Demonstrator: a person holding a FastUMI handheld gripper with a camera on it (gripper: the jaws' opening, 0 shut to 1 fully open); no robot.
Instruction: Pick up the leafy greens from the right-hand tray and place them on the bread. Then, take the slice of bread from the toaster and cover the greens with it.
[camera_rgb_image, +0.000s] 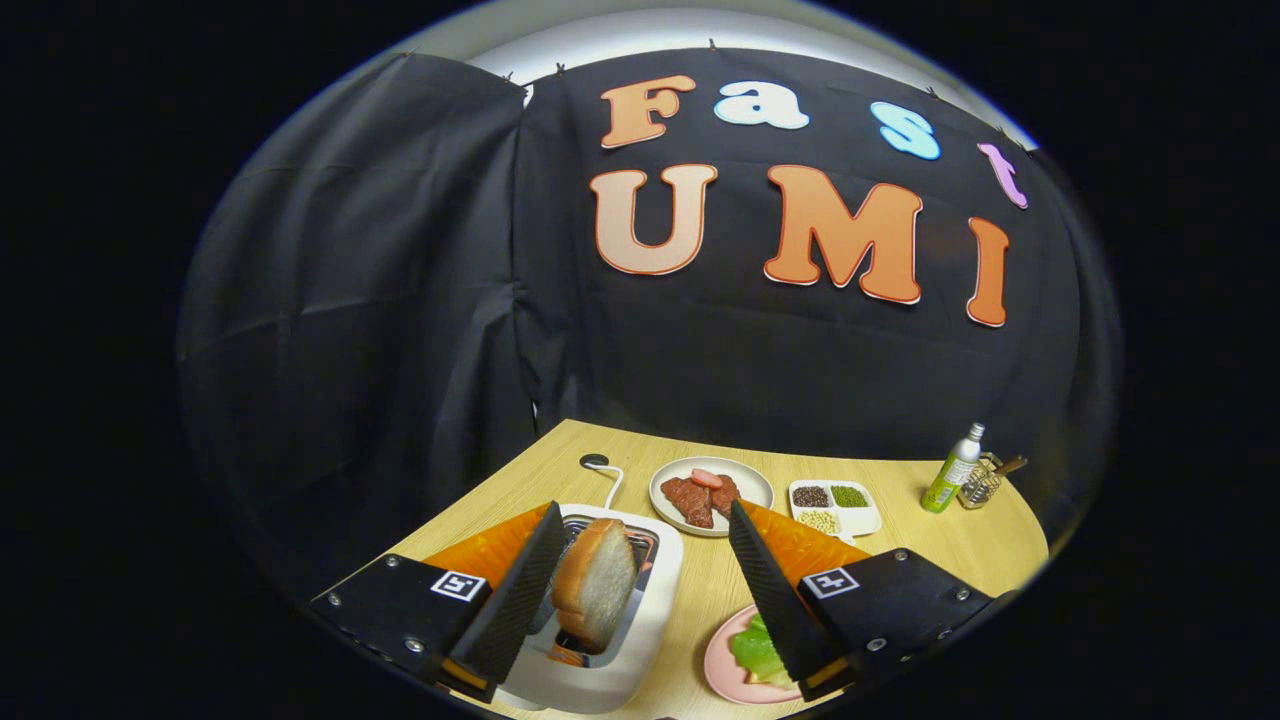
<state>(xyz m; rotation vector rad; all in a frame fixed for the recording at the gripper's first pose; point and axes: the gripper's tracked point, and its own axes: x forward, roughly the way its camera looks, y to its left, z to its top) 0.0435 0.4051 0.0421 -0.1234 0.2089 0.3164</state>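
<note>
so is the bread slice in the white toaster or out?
In: bread slice stands upright in the white toaster slot, between the open gripper fingers, untouched.

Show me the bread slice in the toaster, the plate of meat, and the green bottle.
bread slice (597, 585): gripper view, its pale cut face, between the open fingers.
plate of meat (750, 482): gripper view, bare rim beyond the fingers.
green bottle (944, 488): gripper view, its body.

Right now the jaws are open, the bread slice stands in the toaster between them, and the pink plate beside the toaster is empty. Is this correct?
Not quite. The gripper is open and the bread slice stands in the toaster, but the pink plate is not empty: leafy greens lie on it, as the gripper view shows.
</note>
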